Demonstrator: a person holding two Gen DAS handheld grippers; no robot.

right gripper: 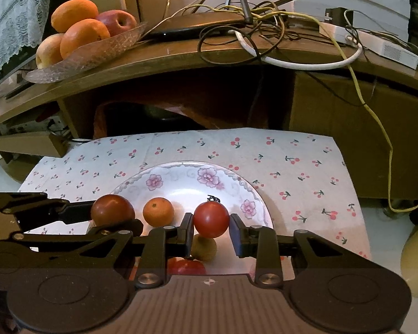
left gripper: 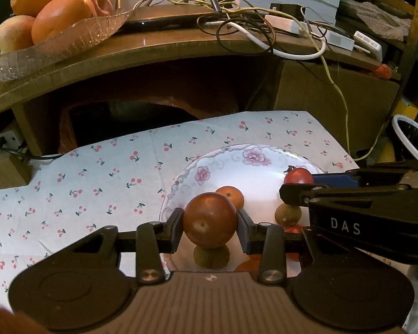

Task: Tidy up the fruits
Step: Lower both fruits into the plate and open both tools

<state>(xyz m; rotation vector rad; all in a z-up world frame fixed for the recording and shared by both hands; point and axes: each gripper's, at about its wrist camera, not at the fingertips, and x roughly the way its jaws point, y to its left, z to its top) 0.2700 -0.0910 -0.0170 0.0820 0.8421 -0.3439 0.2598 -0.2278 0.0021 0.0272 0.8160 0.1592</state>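
Left tool (left gripper: 210,220) clamped on a dark red fruit (left gripper: 209,219), lower centre, over the flowered plate (left gripper: 225,156). Right tool (right gripper: 211,229) around a red tomato (right gripper: 211,219), left pad touching, right pad just clear. Small orange (right gripper: 158,212) resting on the plate between them. Bowl of oranges (right gripper: 83,37) upper left.

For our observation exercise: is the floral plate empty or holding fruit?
Holding fruit: a small orange and a kiwi sit on the floral plate.
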